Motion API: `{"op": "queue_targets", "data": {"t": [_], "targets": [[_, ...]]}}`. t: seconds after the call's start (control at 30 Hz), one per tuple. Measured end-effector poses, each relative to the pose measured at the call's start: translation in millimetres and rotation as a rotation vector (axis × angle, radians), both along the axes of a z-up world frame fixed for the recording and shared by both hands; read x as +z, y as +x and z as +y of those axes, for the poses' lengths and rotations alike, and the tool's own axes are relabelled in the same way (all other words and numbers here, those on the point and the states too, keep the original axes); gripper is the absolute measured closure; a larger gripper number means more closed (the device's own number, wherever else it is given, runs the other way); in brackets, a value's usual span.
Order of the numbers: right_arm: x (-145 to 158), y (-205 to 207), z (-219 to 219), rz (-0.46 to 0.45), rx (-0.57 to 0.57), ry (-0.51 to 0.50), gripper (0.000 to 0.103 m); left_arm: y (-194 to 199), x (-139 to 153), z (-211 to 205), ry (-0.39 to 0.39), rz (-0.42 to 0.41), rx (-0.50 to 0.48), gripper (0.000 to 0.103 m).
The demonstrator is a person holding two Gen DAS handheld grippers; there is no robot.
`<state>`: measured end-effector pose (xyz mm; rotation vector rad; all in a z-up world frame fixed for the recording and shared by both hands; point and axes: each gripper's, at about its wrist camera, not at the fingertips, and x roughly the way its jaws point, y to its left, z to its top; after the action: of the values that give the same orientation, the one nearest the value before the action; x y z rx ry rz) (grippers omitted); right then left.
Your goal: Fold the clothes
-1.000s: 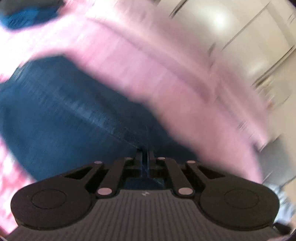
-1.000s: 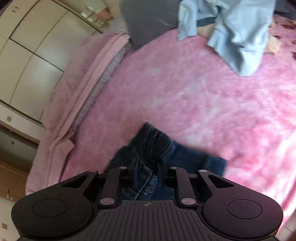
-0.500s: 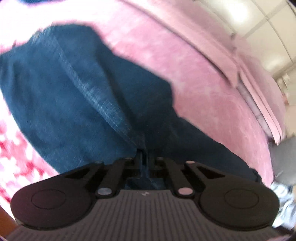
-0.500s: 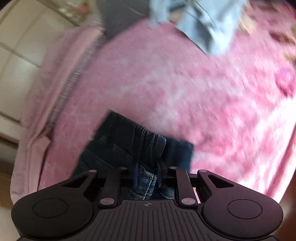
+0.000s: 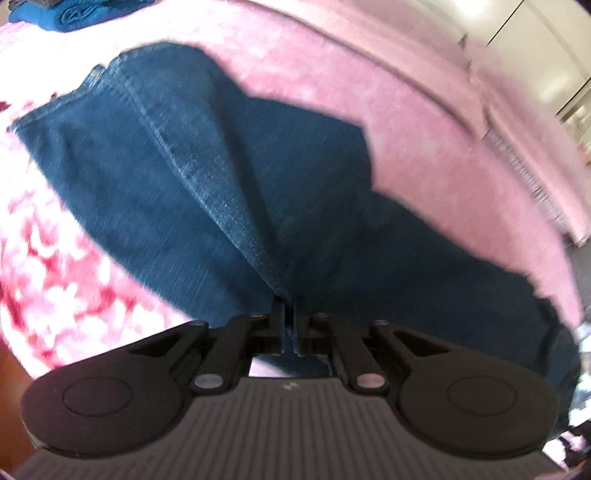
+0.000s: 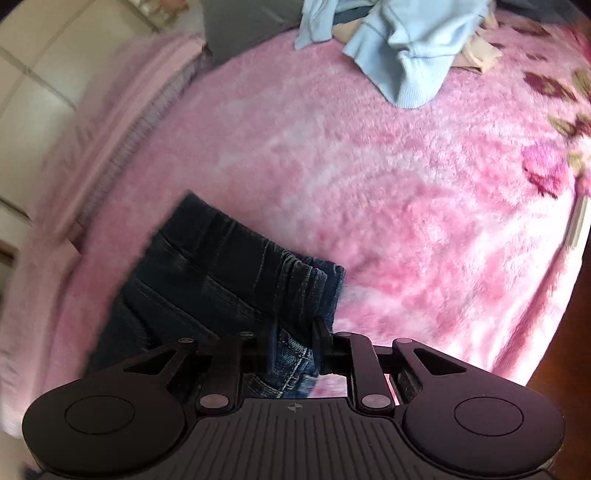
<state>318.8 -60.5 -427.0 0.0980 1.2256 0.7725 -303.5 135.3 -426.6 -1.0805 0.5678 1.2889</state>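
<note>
A pair of dark blue jeans (image 5: pixel 207 158) lies spread across a fluffy pink blanket (image 5: pixel 424 147). In the left wrist view my left gripper (image 5: pixel 289 308) is shut on a leg of the jeans, the denim fanning out from the pinch. In the right wrist view my right gripper (image 6: pixel 293 332) is shut on the elastic waistband end of the jeans (image 6: pixel 236 266), which lies bunched on the pink blanket (image 6: pixel 369 177).
A light blue garment (image 6: pixel 406 40) and a beige piece lie heaped at the far side of the bed. A grey pillow (image 6: pixel 243 22) sits at the far left. A folded blue item (image 5: pixel 66 14) lies at the top left. White wardrobe doors (image 6: pixel 33 66) stand beyond the bed's edge.
Both grippers have moved with the jeans held. The waistband has slid further onto the blanket and flattened; the jeans leg now lies more spread out.
</note>
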Motion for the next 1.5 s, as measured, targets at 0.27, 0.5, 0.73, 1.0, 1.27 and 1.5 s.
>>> {"op": "queue_targets", "data": {"t": [0.27,0.5,0.73,1.0,1.27,1.5], "targets": [[36,-9,20,-0.192,0.052,-0.221,0.038,-2,17,-2,0.006,0.017,0.007,0.087],[58,-9,44,-0.22,-0.062,-0.213,0.037,-74,36,14,0.091,-0.052,0.2,0.08],[50,-52,81,-0.246,0.004,-0.251,0.037,-153,14,82,0.106,-0.179,0.444,0.068],[42,-103,104,-0.28,0.079,-0.288,0.037,-181,-16,99,0.104,-0.371,0.531,0.103],[40,-128,113,-0.295,0.11,-0.3,0.037,-191,36,16,0.292,-0.245,0.493,0.103],[32,-132,115,-0.288,0.148,-0.326,0.037,-197,-3,13,0.186,-0.207,0.495,0.103]]}}
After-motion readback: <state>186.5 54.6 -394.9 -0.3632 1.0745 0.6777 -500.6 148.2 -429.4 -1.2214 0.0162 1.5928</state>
